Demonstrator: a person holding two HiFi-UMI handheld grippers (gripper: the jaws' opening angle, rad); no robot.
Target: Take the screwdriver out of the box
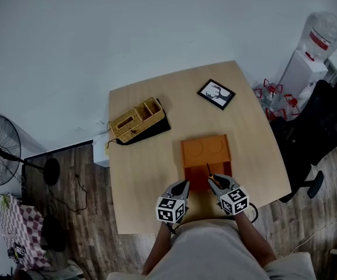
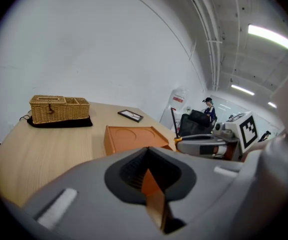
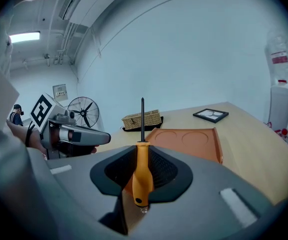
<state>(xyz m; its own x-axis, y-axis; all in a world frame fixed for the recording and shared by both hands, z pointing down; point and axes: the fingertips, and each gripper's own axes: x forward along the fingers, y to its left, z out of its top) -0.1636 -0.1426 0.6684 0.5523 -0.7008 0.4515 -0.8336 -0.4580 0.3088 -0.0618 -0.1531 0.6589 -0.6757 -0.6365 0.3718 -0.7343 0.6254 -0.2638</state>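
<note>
Fingers (image 3: 172, 170) of the right gripper (image 3: 143, 156) clamped on a screwdriver (image 3: 142, 170) handle
Shaft is held upright; fingers of the left gripper (image 2: 148, 170) are closed together.

Just below the orange box (image 1: 206, 150), the left gripper (image 1: 181, 186) and the right gripper (image 1: 216, 181) are smooth grey shells tapering to blunt snouts; inside each snout, black ribbed pads line a rounded dark recess; a pale rectangular patch (image 2: 56, 206) marks each grey flank; behind each shell, on the side away from the box, rides a white cube (image 1: 171, 209) printed with black square markers; a thin black band (image 3: 30, 134) circles the left wrist; farthest from the box, the person wears a light grey-beige, short-sleeved shirt (image 1: 215, 252).
</note>
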